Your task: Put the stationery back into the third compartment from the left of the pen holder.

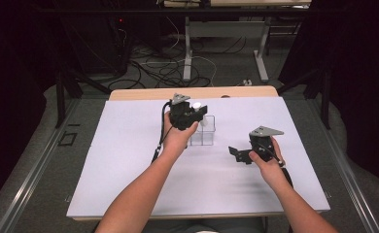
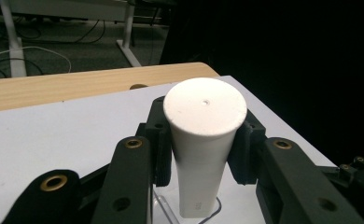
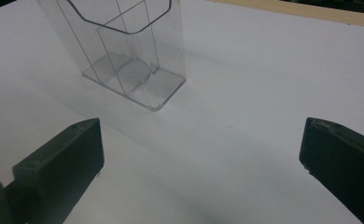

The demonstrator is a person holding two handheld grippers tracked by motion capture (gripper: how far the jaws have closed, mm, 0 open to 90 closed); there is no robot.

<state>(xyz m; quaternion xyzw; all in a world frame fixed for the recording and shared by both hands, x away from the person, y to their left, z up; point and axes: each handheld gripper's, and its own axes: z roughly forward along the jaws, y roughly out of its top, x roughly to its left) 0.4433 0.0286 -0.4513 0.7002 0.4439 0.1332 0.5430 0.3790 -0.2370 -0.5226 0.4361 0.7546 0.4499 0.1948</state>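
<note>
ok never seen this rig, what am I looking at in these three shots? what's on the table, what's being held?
There is no robot arm here: a person holds a two-jaw hand tool in each hand and works at a table covered by a white sheet. The high view comes from a fixed camera above the person, forearms entering from the bottom. The other two come from cameras riding on each tool, looking along its black jaws.

The left tool is closed on a white tapered tube, held upright with its wider end up, over a clear plastic box with dividers that stands on the sheet. Whether the tube's lower end already touches the box is hard to tell.

The right tool holds nothing; its jaws stand wide apart, pointed toward the box.
</note>
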